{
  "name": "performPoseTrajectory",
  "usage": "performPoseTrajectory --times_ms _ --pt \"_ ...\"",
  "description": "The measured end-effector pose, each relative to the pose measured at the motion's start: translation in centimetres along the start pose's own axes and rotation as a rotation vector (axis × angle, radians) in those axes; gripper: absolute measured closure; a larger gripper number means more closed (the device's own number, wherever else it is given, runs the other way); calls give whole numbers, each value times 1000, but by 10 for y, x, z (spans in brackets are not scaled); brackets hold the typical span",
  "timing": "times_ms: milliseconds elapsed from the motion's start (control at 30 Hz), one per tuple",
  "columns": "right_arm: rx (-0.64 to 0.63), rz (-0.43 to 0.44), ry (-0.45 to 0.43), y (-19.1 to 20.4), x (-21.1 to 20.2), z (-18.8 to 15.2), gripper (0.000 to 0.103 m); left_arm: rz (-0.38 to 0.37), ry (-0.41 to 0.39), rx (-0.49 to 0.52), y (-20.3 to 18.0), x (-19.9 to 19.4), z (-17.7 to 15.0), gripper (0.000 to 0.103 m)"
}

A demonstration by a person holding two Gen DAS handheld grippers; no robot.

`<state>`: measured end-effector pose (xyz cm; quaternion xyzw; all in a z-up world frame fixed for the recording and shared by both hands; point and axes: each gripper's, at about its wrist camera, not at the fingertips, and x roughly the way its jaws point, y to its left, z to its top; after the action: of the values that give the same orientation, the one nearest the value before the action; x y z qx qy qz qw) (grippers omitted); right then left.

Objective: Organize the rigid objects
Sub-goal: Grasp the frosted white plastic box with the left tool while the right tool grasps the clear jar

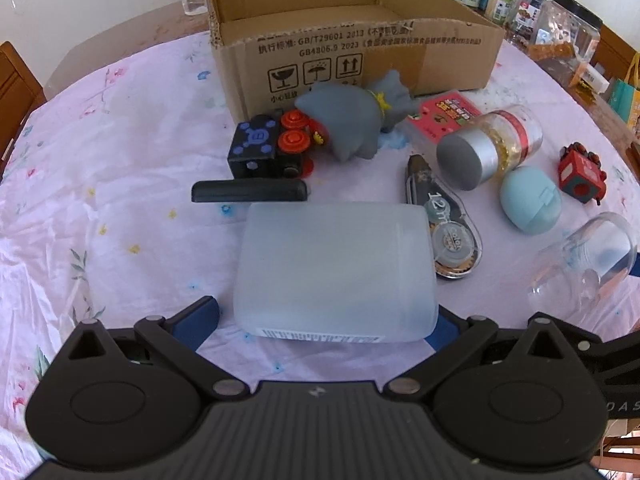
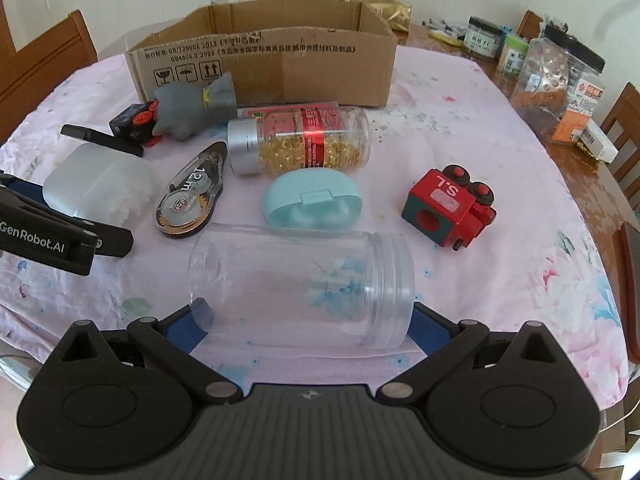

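Observation:
My left gripper (image 1: 326, 316) is open, its blue fingers on either side of a frosted white plastic box (image 1: 334, 272) lying on the tablecloth; a gap shows at the left finger. That box (image 2: 96, 184) and the left gripper (image 2: 52, 232) also show in the right wrist view. My right gripper (image 2: 308, 320) is open around a clear empty jar (image 2: 304, 284) lying on its side. The open cardboard box (image 1: 348, 40) stands at the back, also seen in the right wrist view (image 2: 264, 64).
On the pink cloth lie a correction tape (image 2: 188, 200), a capsule bottle (image 2: 300, 140), a teal case (image 2: 312, 204), a red toy train (image 2: 452, 208), a grey toy (image 1: 352, 120), a black toy train (image 1: 264, 144) and a black bar (image 1: 250, 192). Jars (image 2: 556, 76) crowd the far right.

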<state>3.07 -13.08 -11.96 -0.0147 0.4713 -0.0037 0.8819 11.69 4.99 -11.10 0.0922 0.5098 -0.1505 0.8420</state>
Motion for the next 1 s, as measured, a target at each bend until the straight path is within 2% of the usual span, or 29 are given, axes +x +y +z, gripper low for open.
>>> performPoseTrajectory --times_ms 333,600,733,833,1000 --pt "28 -24 -82 4 -3 -12 0 -9 -45 33 2 -2 -3 0" --pt "43 -40 -98 7 -2 -13 0 36 -82 150 -10 -5 -1 1" --pt "44 -42 -75 10 -2 -8 0 20 -87 135 -7 -5 1 1" --pt "40 -53 -114 13 -8 -6 0 8 -102 119 -4 -7 1 1" --pt "46 -71 -125 16 -8 0 0 -11 -113 124 -3 -8 3 4"
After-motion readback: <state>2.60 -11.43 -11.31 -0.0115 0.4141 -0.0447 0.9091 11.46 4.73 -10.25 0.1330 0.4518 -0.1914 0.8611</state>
